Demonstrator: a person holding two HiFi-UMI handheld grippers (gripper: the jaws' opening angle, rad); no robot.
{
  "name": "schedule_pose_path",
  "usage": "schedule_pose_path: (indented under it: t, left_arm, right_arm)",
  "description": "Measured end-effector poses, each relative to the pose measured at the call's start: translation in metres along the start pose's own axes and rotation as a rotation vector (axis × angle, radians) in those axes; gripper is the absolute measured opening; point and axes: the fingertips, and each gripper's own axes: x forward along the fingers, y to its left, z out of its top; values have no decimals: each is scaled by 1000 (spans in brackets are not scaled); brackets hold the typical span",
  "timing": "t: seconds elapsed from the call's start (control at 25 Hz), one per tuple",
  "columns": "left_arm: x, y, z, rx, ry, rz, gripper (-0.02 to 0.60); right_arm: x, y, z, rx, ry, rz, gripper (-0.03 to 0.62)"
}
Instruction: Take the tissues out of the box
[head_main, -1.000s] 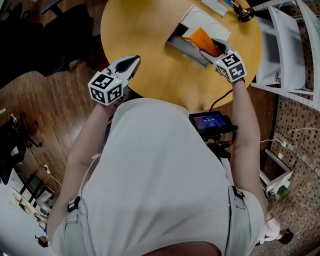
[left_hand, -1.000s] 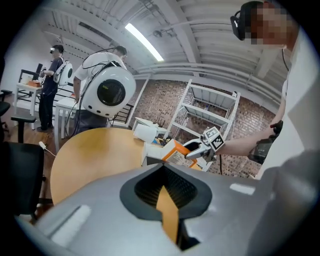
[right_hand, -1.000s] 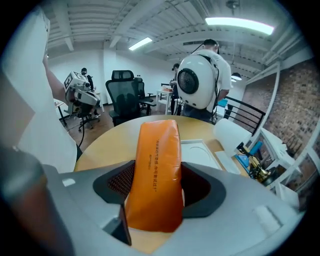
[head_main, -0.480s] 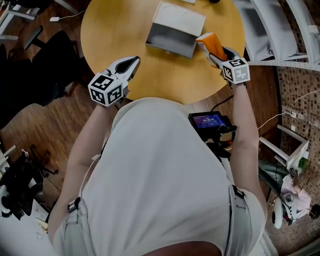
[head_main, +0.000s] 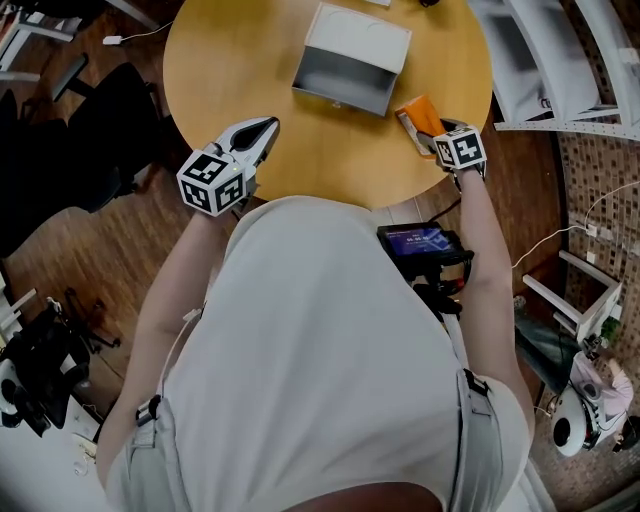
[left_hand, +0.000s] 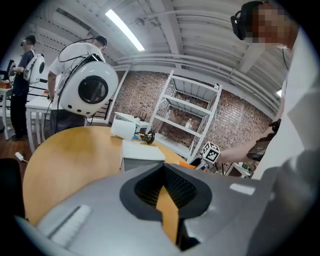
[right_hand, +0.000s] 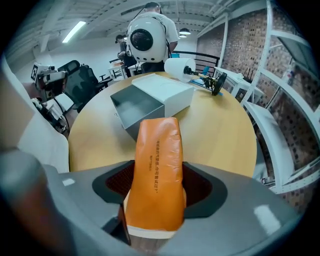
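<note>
An open white and grey box (head_main: 350, 58) lies on the round wooden table (head_main: 240, 60); its inside (right_hand: 134, 107) looks bare. My right gripper (head_main: 428, 128) is shut on an orange tissue pack (head_main: 418, 108), to the right of the box near the table's right edge. In the right gripper view the tissue pack (right_hand: 157, 165) stands up between the jaws of the right gripper (right_hand: 155, 200). My left gripper (head_main: 262, 128) hovers shut over the table's near edge, left of the box, holding nothing. From the left gripper (left_hand: 165, 200) the box (left_hand: 142, 152) lies ahead.
A paper roll (right_hand: 180, 67) and a small black and gold tool (right_hand: 214, 82) lie behind the box. A white metal shelf (head_main: 560, 60) stands right of the table. Black chairs (head_main: 100, 110) are at the left. People stand in the background (left_hand: 80, 85).
The right gripper has drawn the orange pack out of the box and carried it right, then down toward the table's near right edge. The left gripper has stayed put.
</note>
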Motion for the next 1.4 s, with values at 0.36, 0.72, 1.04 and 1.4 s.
schedule_pose_path:
  t: [0.36,0.72,1.04,1.4]
  left_arm:
    - [-3,2,2,-2,-13,12,0]
    - [7,6,5,1,-11,-12,0]
    - [9,2,25,16,-52,-24,0]
    - [4,5,26,9,-59,-13,0]
  right_arm:
    - [-5,-1,3,15,-48,31,364]
    - [-114,25,118,-46,-580,-23,175]
    - [-176,104,183,-117,-936,270,2]
    - [-171,150,188,-200,-936,403,0]
